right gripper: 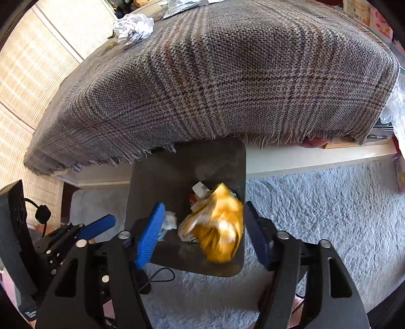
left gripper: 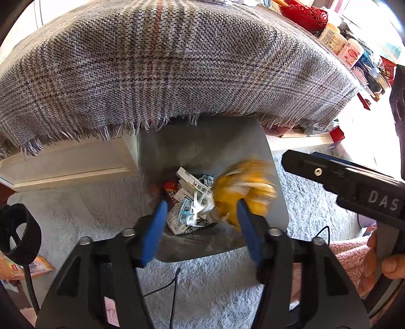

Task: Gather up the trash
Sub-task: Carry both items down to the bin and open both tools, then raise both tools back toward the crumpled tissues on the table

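We see both grippers over a dark grey bin (left gripper: 215,141), lower centre of both views, standing on a pale shaggy rug (left gripper: 83,202) just below a table edge draped w/ a grey plaid cloth (left gripper: 157,63) whose fringe hangs over the bin's far rim.

Left gripper (left gripper: 202,215): blue pads spread apart, nothing pinched btw them; pads frame the bin's inside. In the right wrist view it shows at lower left (right gripper: 101,225), one blue finger visible.

Right gripper (right gripper: 202,225): pads also spread wide, not pressing on anything. In the left wrist view its black body comes in from the right edge (left gripper: 298,162), w/ a person's hand (left gripper: 387,263) on the handle at lower right.

Yellow crumpled wrapper (right gripper: 217,227) is blurred, inside the bin opening, right of centre, free of both grippers; can't tell if it's touching the pile yet. In the left wrist view it sits centre-right (left gripper: 243,192), beside white printed cartons (left gripper: 192,184), a light blue plastic bit (left gripper: 184,210) and a red packet (left gripper: 169,189) already in the bin.

Crumpled white paper (right gripper: 134,26) lies on the cloth, upper left of the right wrist view. Bottles and jars (left gripper: 349,48) crowd the upper right of the left wrist view, next to a red basket (left gripper: 303,15)
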Demonstrator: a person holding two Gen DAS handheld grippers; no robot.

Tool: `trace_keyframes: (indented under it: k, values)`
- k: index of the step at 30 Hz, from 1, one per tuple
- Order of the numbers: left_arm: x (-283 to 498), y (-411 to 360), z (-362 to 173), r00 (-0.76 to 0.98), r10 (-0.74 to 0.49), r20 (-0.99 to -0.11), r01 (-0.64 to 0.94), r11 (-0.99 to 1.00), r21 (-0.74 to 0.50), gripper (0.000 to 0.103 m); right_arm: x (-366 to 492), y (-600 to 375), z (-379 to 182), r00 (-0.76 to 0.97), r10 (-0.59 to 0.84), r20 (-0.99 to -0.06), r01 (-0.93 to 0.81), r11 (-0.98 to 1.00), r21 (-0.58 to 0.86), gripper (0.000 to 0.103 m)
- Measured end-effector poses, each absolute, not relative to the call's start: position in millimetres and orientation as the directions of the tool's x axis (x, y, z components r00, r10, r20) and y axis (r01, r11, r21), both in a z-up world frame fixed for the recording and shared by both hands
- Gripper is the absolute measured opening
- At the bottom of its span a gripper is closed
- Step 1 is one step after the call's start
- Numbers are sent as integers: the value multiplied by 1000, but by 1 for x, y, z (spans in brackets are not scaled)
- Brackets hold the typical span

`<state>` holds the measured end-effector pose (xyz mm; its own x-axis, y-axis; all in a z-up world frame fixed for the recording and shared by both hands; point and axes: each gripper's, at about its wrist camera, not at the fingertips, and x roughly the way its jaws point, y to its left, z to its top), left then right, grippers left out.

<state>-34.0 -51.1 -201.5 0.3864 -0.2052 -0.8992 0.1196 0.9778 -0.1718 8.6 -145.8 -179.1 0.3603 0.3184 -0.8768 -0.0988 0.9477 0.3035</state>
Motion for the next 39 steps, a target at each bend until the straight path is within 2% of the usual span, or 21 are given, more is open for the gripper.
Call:
trace_keyframes:
  k: [3,6,8,9,10,12,18,25,34,39]
  values:
    - [-36,-51,-200,390,-195,-900,123,980,-160,66,9,-149,-178,363,316,-876,-91,948,305,74]
    - [-36,-50,-199,393,-188,-900,123,981,-151,74,9,-150,-177,372,303,-878,-87,953,292,86]
    - [-36,-48,-197,397,-188,-898,119,981,-153,81,9,-150,-176,374,299,-878,-86,954,288,86]
    - [-37,-46,-196,400,-188,-897,116,981,-154,85,9,-150,-176,375,296,-878,-84,954,286,89]
    - [-38,-44,-194,404,-187,-895,113,982,-154,89,9,-150,-176,378,289,-879,-80,957,280,98]
    - [-38,-42,-191,410,-186,-893,110,982,-154,94,8,-150,-175,381,278,-882,-77,960,269,100]
    - [-40,-38,-179,420,-191,-887,113,981,-158,95,9,-156,-163,379,354,-855,-84,933,350,100]
    - [-30,-29,-137,475,-188,-860,124,981,-146,95,21,-166,-111,455,373,-809,-115,925,362,100]
    - [18,-18,-90,541,-175,-822,123,984,-129,95,69,-186,-53,553,310,-773,-115,948,298,100]
    - [61,-24,-73,581,-190,-791,138,981,-134,95,112,-195,-46,566,359,-742,-105,924,367,100]
